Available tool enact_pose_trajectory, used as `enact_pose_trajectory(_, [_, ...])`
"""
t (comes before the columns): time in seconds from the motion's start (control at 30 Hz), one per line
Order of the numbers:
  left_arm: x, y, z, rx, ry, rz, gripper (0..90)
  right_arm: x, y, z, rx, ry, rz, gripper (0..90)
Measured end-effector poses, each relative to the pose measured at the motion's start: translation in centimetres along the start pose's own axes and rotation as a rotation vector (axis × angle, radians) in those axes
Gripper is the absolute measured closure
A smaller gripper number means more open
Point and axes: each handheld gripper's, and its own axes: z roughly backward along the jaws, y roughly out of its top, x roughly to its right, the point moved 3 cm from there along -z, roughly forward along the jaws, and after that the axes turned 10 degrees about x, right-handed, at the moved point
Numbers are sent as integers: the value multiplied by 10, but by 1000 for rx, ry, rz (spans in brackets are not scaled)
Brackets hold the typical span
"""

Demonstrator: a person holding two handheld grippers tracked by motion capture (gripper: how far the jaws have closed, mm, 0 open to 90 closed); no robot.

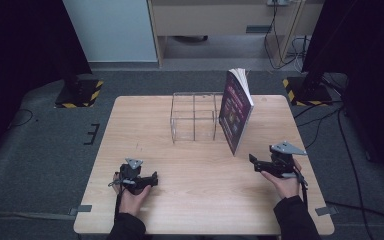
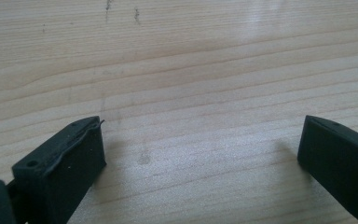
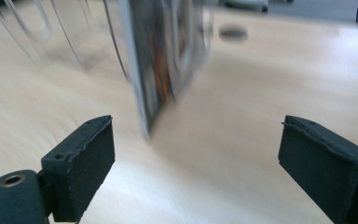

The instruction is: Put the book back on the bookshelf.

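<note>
The light wooden table [image 1: 195, 200] carries a clear wire-frame rack [image 1: 194, 116] at its far middle. A purple paperback book [image 1: 235, 111] stands tilted against the rack's right side. Near right, the right gripper [image 1: 254, 161] points at the book, jaws wide apart. Near left, the left gripper [image 1: 153, 178] rests, jaws apart.

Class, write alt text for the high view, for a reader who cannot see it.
A book stands tilted against a wire rack on a wooden table. Nearer the camera, two hands each hold an open gripper: the left gripper and the right gripper, which points toward the book.
</note>
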Motion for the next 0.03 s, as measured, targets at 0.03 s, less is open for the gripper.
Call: enact_pose_trajectory(0.03, [0, 0, 0, 0, 0, 0, 0, 3, -5, 2, -12, -8, 9, 97])
